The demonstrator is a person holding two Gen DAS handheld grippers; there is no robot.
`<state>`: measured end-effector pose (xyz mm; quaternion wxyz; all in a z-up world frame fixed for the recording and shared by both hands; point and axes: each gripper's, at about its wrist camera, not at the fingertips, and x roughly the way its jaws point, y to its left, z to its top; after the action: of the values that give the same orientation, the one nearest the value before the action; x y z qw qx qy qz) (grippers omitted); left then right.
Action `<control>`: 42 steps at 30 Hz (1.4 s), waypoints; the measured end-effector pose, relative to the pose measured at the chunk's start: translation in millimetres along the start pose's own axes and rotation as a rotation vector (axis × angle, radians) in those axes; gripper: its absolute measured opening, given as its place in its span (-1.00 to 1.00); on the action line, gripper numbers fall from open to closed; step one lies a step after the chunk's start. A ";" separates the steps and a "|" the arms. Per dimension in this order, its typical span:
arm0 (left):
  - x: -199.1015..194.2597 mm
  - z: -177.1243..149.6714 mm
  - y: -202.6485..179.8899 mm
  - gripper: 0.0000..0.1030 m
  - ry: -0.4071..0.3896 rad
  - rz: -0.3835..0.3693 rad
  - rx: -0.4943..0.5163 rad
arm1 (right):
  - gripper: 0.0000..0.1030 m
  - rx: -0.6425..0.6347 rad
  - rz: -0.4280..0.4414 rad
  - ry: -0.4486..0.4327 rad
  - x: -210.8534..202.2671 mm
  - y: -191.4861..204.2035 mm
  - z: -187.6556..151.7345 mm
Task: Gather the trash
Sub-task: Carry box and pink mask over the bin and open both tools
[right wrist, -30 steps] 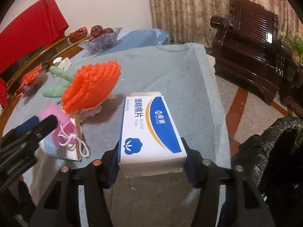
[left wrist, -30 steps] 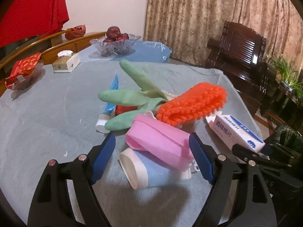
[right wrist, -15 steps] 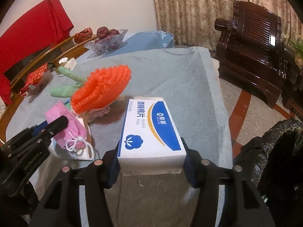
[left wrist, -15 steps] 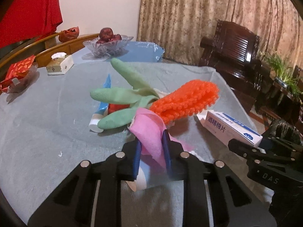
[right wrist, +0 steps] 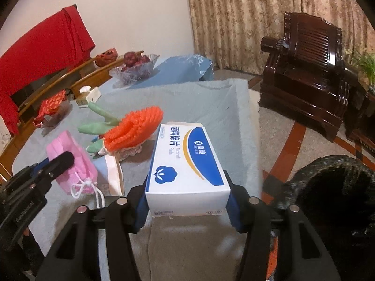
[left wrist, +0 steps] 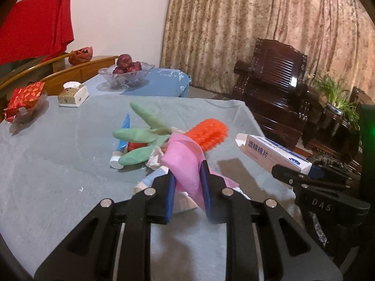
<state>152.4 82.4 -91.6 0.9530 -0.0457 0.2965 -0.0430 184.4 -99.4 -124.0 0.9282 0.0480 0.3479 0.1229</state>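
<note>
My left gripper (left wrist: 187, 180) is shut on a crumpled pink face mask (left wrist: 185, 164) and holds it a little above the grey tablecloth (left wrist: 58, 168). The right wrist view shows the same mask (right wrist: 75, 164) hanging from that gripper (right wrist: 58, 161) with its white ear loops dangling. My right gripper (right wrist: 187, 205) is shut on a white and blue alcohol pads box (right wrist: 185, 164), lifted clear of the table; the box (left wrist: 269, 152) also shows at the right of the left wrist view. A black trash bag (right wrist: 328, 187) gapes open on the floor to the right.
On the cloth lie a green rubber glove (left wrist: 138, 135), an orange bristly mitt (left wrist: 208, 134), a blue tube (left wrist: 121, 138) and a blue-white mask (right wrist: 110, 171). Farther back stand a tissue box (left wrist: 72, 94), a fruit bowl (left wrist: 126, 75) and a dark wooden armchair (right wrist: 309, 70).
The left jaws closed on the pink mask and raised it off the blue-white mask. The right gripper rose with the box, which now hangs above the table.
</note>
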 end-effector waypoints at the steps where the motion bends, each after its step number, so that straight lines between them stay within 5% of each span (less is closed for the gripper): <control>1: -2.5 0.6 -3.4 -0.62 -0.003 -0.006 0.004 | 0.06 0.001 -0.001 -0.005 -3.8 -1.8 0.3; 16: -20.7 -7.7 -86.3 -0.62 -0.008 -0.169 0.080 | 0.06 0.048 -0.104 -0.084 -88.7 -60.8 -18.1; 35: 17.9 -35.3 -213.2 -0.59 0.091 -0.391 0.273 | 0.06 0.201 -0.331 -0.052 -140.5 -168.9 -77.8; 38: 22.3 -39.8 -221.2 -0.41 0.102 -0.401 0.283 | 0.09 0.216 -0.348 -0.039 -141.5 -179.3 -82.7; 40: 24.2 -40.7 -223.9 0.05 0.108 -0.405 0.281 | 0.24 0.215 -0.371 -0.026 -139.9 -183.9 -85.1; 42: 21.7 -42.3 -223.9 0.17 0.105 -0.402 0.277 | 0.55 0.223 -0.386 -0.026 -139.7 -187.5 -86.9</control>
<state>133.9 -144.7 -113.2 0.9058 0.0297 0.3217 -0.2741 62.1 -316.6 -133.6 0.9277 0.0844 0.3503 -0.0971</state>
